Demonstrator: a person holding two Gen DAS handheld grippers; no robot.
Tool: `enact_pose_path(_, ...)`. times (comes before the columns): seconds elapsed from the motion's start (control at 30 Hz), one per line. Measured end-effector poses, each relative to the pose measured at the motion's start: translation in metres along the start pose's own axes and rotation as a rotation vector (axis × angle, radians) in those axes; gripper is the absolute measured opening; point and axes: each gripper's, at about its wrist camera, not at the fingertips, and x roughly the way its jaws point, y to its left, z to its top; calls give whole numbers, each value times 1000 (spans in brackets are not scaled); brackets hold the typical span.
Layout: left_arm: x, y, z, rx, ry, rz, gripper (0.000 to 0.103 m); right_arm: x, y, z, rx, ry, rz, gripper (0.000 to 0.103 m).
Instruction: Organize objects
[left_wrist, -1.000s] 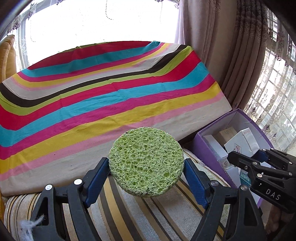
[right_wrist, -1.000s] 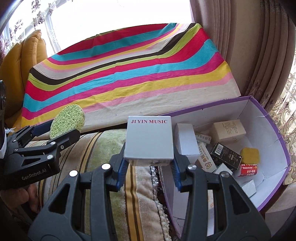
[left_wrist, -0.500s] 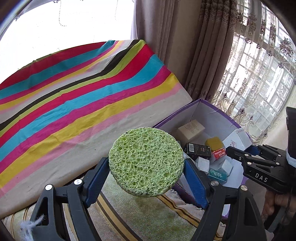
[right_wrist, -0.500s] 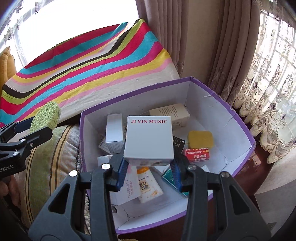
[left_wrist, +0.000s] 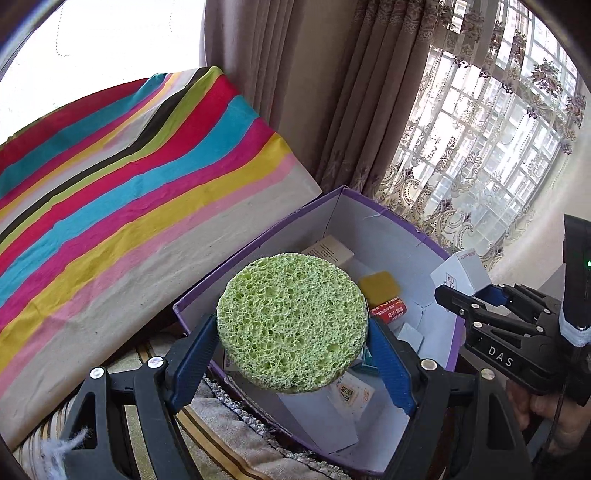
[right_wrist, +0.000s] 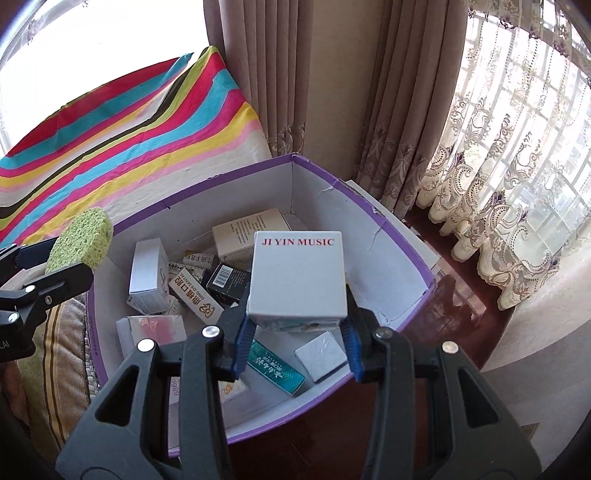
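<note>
Both tongs now over purple box: left tongs clamp green sponge, right tongs clamp white carton.

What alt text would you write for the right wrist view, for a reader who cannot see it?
The right gripper holds a white box marked JI YIN MUSIC above an open purple bin full of small packages. At left, the left gripper holds a round green sponge; a striped cloth and curtains lie behind.
</note>
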Motion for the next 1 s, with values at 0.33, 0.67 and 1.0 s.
enact_pose_path(0.33,10,4,-2,-59,58,-62,85,-2,-1,-1,13,0,-5,74)
enact_pose_path(0.67,-11,27,-26,-161,90,-100,85,-7,8,-8,-1,6,5,79)
enact_pose_path(1.0,-41,49,-56,-227,75,-93,88,-15,18,-20,-16,21,21,81)
